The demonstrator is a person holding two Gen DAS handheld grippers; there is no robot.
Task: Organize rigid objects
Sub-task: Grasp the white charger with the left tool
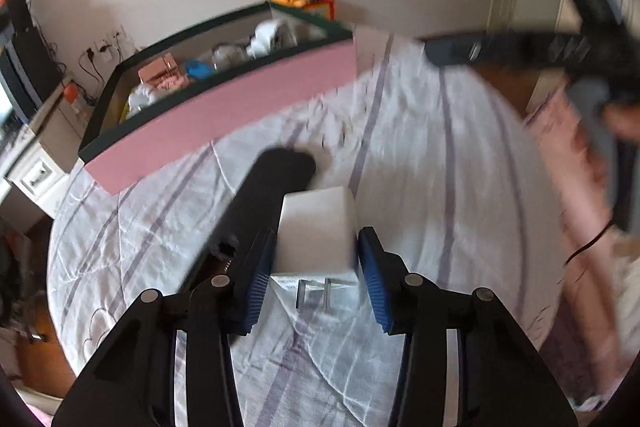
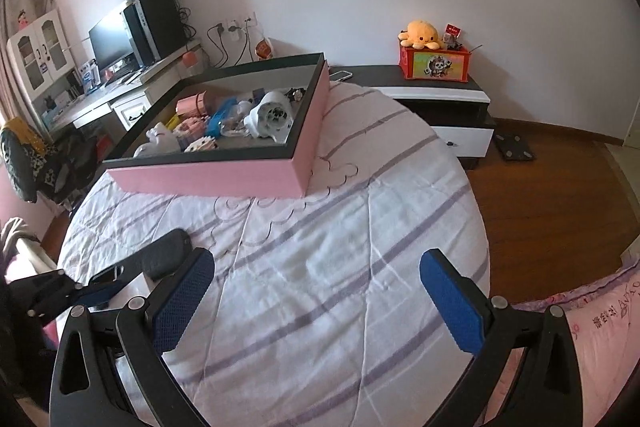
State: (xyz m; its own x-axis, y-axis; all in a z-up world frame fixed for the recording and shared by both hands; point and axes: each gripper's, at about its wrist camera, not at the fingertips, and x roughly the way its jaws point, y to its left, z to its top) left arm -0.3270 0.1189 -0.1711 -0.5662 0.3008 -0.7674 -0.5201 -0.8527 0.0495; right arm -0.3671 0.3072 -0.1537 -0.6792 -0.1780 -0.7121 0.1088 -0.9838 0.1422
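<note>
Black elongated case (image 1: 264,203) on the striped white quilt (image 1: 400,155), just left of the white plastic plug adapter (image 1: 318,231). Adapter between the left gripper (image 1: 316,267) pads, jaws narrow, contact unclear. Right gripper (image 2: 316,303) jaws wide, holding nothing, over quilt; pink shallow box (image 2: 224,175) beyond.

A white charger block (image 1: 318,233) is sitting between blue ribbed pads (image 1: 262,281). At ten o'clock, a pink box (image 1: 224,119) is showing a dark green rim. The bedspread (image 2: 320,287) is showing white with lilac stripes. A black case (image 1: 264,195) is lying alongside.
</note>
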